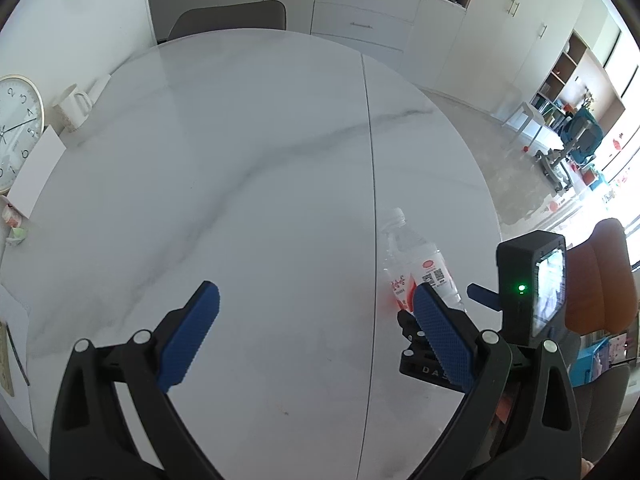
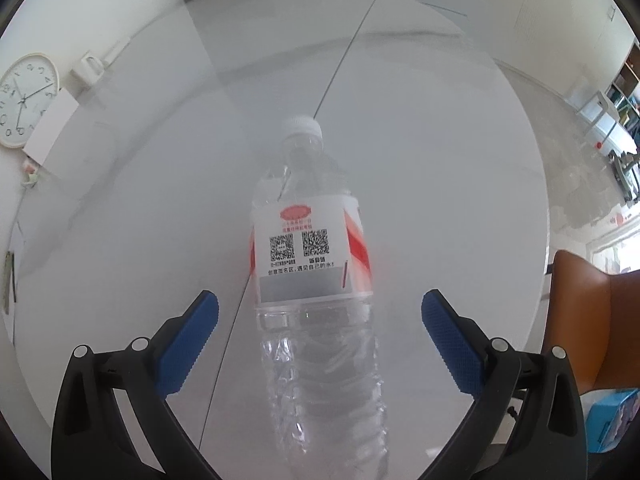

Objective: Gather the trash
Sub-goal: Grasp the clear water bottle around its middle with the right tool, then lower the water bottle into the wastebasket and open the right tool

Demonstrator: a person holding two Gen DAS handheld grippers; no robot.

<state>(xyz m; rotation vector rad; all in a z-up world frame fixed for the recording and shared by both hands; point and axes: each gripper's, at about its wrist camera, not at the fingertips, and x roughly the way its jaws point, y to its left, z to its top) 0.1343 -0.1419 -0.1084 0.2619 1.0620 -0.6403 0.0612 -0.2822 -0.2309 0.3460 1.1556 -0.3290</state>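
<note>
A clear plastic water bottle [image 2: 316,280] with a white cap and a red-and-white label lies on the white marble table [image 2: 440,160], cap pointing away. My right gripper [image 2: 319,306] is open, its blue fingers on either side of the bottle's body without touching it. In the left wrist view the same bottle [image 1: 416,264] lies at the right, partly hidden behind my left gripper's right finger. My left gripper [image 1: 316,300] is open and empty over the bare table [image 1: 240,160]. The right gripper's body [image 1: 532,280] shows at the right there.
A wall clock [image 1: 16,132], a white mug [image 1: 72,106] and a white card [image 1: 36,168] stand at the table's left edge, with small scraps [image 1: 14,224] near them. A grey chair [image 1: 232,18] is at the far side, an orange chair [image 1: 600,276] at the right.
</note>
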